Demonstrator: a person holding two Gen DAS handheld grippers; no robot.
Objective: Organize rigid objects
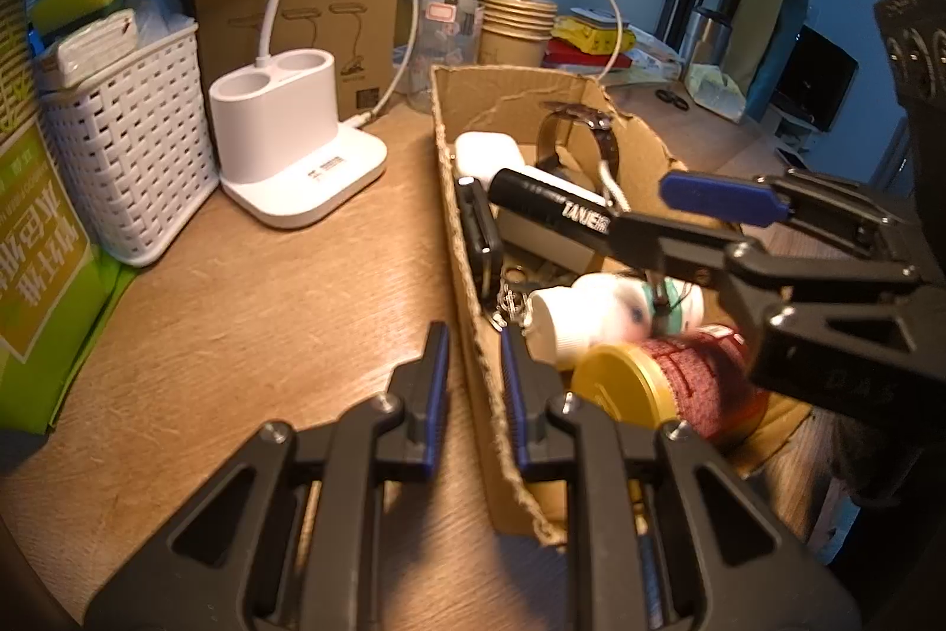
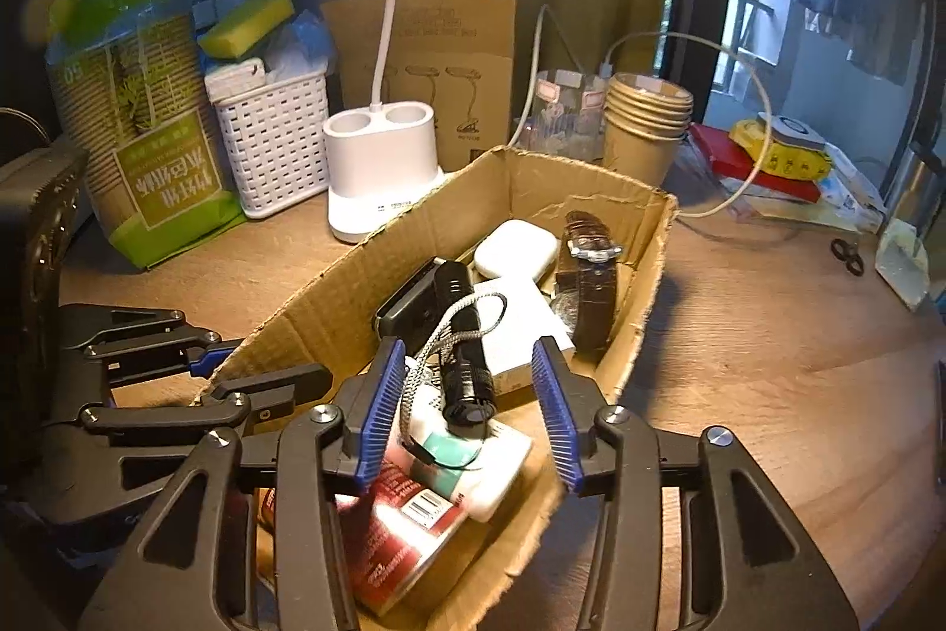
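A: What are the fingers doing?

B: The left gripper (image 1: 473, 394) is clamped on the near wall of the cardboard box (image 1: 473, 246), probably to steady it. The right gripper (image 2: 473, 412) stands apart over the box; the black flashlight (image 2: 464, 335) lies loose between its pads, resting on the other things.

A: What's around it?

B: A watch (image 2: 591, 288), a white case (image 2: 517, 249), a red can (image 2: 402, 530) and a white bottle (image 1: 591, 317) crowd the box. A lamp base (image 1: 284, 122) and a white basket (image 1: 130, 146) stand beyond it on the desk.

Black flashlight (image 2: 464, 335) lies lengthwise mid-box, lanyard looped, atop clutter; cardboard box (image 2: 597, 184) sits open on my desk, near its back edge.
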